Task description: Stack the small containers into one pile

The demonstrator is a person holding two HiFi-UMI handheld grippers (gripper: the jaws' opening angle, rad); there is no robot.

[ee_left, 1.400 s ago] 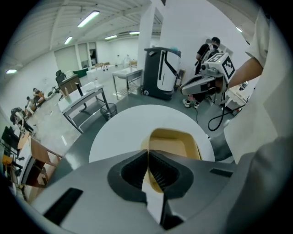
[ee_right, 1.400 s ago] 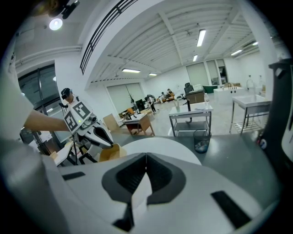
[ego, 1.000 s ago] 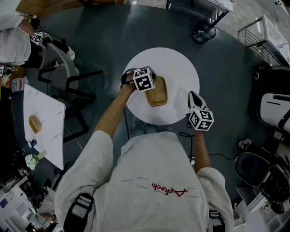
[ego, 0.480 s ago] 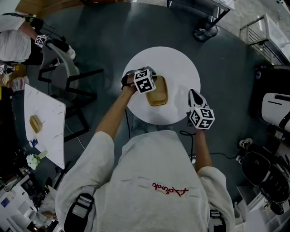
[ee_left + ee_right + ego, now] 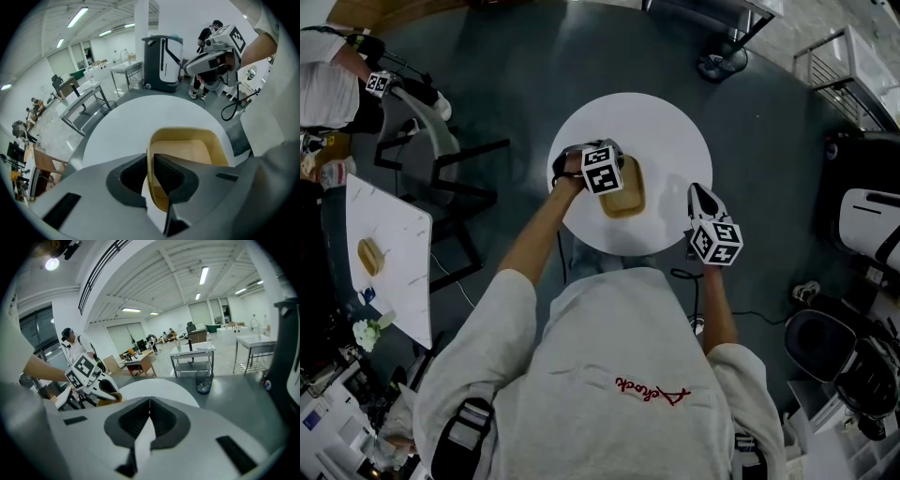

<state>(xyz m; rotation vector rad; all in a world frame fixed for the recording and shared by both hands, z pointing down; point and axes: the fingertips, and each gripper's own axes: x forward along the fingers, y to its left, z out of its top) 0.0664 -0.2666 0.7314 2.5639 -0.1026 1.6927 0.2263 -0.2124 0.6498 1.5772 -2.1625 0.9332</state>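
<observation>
Tan container [image 5: 633, 192], perhaps nested, on white table [image 5: 666, 141], wall pinched by left gripper [image 5: 151, 159] jaws; right gripper [image 5: 149, 404] jaws pressed together.

Round white table [image 5: 675, 131] on a dark grey floor [image 5: 525, 84].
Left of table: black chair frame [image 5: 459, 192]. Beyond it is a white marble-pattern tabletop [image 5: 394, 272] carrying a tan item [image 5: 369, 255].
Upper left of table: second person in white [image 5: 326, 89].
Right of table: white-and-black machine [image 5: 867, 223], with a wire rack [image 5: 848, 66] further up.
Past table's far edge: black pedestal base [image 5: 719, 64].
Lower right of table: cable [image 5: 750, 317] on floor.
</observation>
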